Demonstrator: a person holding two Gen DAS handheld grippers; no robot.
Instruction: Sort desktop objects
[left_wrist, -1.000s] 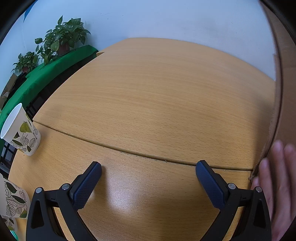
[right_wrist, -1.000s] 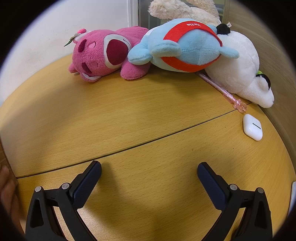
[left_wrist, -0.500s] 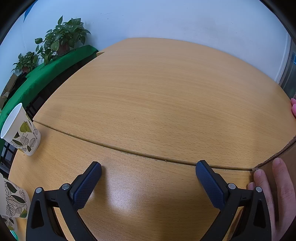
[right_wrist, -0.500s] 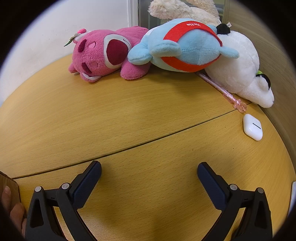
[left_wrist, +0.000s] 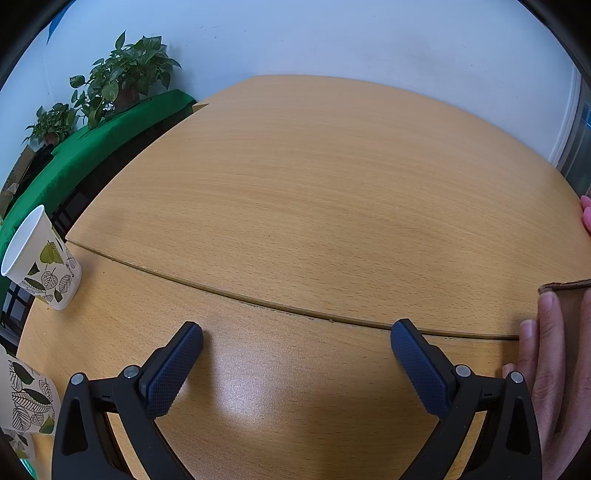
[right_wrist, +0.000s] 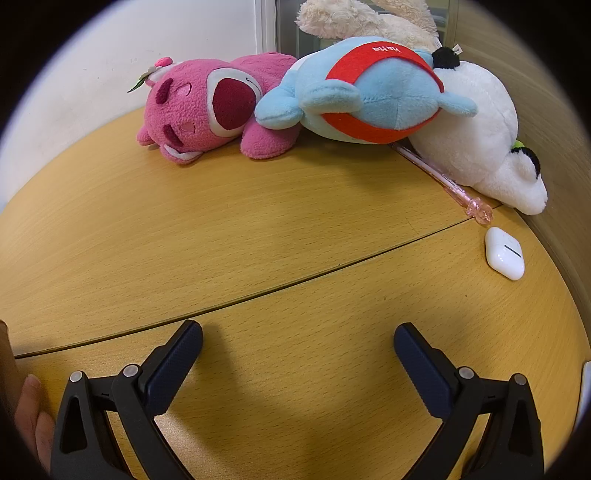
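Observation:
My left gripper (left_wrist: 296, 338) is open and empty, low over the wooden table (left_wrist: 314, 192). A leaf-print paper cup (left_wrist: 40, 260) stands at the far left; a second one (left_wrist: 27, 402) shows at the lower left edge. My right gripper (right_wrist: 298, 338) is open and empty over the table. Far from it lie a pink plush bear (right_wrist: 207, 110), a blue and red plush (right_wrist: 369, 96) and a white plush (right_wrist: 480, 136). A pink pen (right_wrist: 443, 181) and a white earbud case (right_wrist: 504, 253) lie at the right.
A hand (left_wrist: 554, 373) holds a brown cardboard piece (left_wrist: 570, 295) at the right edge of the left wrist view; it also shows in the right wrist view (right_wrist: 29, 417). Potted plants (left_wrist: 122, 77) stand on a green-covered shelf (left_wrist: 92, 144) beyond the table. A wall runs behind.
The cardboard piece at the right of the left wrist view has dropped lower with the hand, uncovering more table and wall. Both grippers have stayed still.

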